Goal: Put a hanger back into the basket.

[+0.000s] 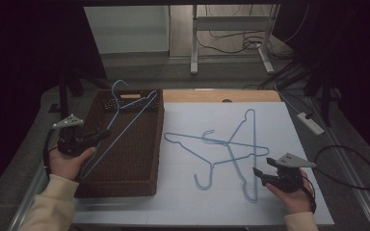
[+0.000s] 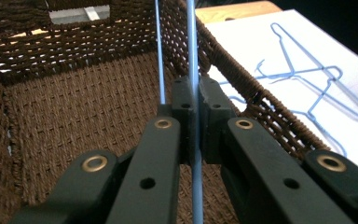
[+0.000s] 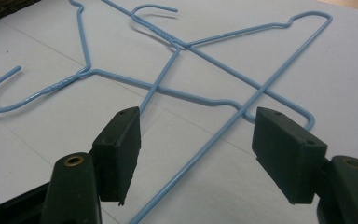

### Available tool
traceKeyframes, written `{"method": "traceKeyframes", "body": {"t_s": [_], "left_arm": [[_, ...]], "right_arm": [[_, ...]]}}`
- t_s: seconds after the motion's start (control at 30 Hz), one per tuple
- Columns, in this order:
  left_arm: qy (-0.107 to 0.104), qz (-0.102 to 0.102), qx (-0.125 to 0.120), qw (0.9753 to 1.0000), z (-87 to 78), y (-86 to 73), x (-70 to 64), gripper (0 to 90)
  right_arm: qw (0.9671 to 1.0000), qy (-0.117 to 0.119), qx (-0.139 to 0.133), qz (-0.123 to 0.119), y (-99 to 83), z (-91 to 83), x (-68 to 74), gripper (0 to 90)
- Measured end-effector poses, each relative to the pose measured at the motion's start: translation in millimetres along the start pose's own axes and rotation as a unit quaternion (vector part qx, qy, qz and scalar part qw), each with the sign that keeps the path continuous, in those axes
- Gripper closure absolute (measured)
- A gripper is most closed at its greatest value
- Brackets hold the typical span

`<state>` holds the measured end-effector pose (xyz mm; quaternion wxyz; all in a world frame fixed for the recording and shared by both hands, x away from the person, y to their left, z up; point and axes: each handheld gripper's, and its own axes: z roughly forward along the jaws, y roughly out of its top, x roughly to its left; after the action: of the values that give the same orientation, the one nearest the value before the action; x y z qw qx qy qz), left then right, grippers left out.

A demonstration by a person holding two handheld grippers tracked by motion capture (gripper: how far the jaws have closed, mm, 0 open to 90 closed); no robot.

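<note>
Left gripper (image 2: 194, 109) clamps hanger (image 2: 192, 51); right gripper (image 3: 196, 149) agape.

A light-blue wire hanger (image 1: 125, 115) leaned tilted in the brown woven rectangular basket (image 1: 139, 159), its hook above the far rim and its long bar pinched between the left gripper (image 1: 101, 135) jaws. Two more light-blue wire hangers (image 1: 231, 147) lay flat and crossed over each other on the white surface (image 1: 270, 115), just right of the basket.

No legible text, label, brand, number or sign appears on any surface in the high view or in either gripper view
</note>
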<state>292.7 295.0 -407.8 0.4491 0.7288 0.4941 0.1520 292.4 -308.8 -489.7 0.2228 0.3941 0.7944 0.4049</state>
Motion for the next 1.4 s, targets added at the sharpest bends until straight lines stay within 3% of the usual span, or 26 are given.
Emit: {"method": "traceKeyframes", "body": {"t_s": [0.4,0.53,0.93,1.23,1.3,1.4], "left_arm": [[-0.003,0.004,0.038,0.9993,19.2,-4.6,5.3,86.5],[0.009,0.014,0.064,0.9978,30.9,-5.4,8.2,86.5],[0.025,0.017,0.084,0.996,41.9,-7.3,20.5,86.4],[0.063,-0.002,0.12,0.9908,47.7,-11.5,31.3,86.3],[0.078,-0.005,0.133,0.988,50.6,-12.4,33.5,86.3],[0.087,-0.002,0.143,0.9859,52.2,-12.2,34.0,86.3]], "right_arm": [[1.0,0.0,0.005,-0.001,-0.2,1.3,0.8,32.9],[1.0,0.0,0.005,-0.002,-0.2,1.4,1.0,32.9],[1.0,0.001,0.009,-0.001,-0.5,2.5,1.3,33.0],[1.0,0.002,0.009,-0.002,-0.7,2.9,1.6,32.9],[1.0,0.001,0.009,-0.001,-0.5,2.7,1.7,32.7],[1.0,0.001,0.009,0.001,-0.6,2.8,1.0,32.7]]}}
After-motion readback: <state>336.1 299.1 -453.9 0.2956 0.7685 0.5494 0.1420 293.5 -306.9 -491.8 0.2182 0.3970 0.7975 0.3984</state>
